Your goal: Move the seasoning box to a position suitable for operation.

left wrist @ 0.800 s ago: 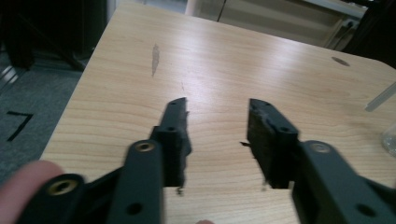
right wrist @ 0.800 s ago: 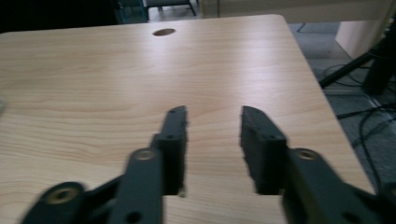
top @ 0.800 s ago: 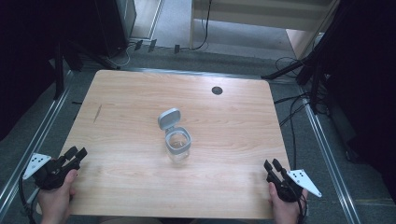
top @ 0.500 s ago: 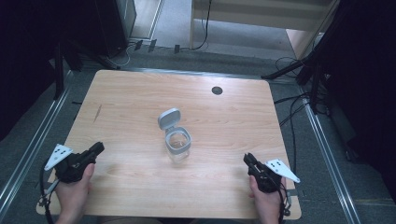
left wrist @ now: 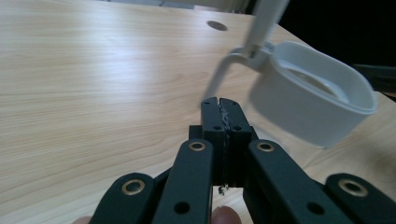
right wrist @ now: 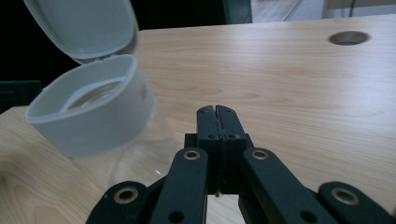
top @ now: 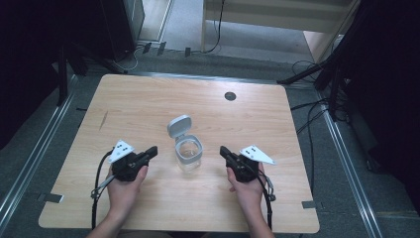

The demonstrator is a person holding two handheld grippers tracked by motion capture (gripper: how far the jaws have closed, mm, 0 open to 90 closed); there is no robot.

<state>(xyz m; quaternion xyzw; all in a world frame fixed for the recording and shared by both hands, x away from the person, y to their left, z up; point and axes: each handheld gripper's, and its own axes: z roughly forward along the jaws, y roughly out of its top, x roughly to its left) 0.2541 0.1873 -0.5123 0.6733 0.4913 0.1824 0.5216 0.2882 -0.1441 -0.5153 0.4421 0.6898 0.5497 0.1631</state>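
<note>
Two hand-held grippers, left (top: 151, 150) & right (top: 224, 150), both pressed together, flank jar (top: 188, 155) w/ lid flipped up.

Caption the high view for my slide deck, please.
Two shut hand-held grippers, left gripper and right gripper, flank an open-lidded jar.

1. No text, label, brand, number or sign can be read in any of the three views.
2. The clear jar with the grey flip lid (top: 187, 150) carries no readable print.
3. The light wooden bench (top: 148, 106) carries no writing.
4. The grey three-cornered plates on the grippers have small dots, but no letters can be read.
</note>
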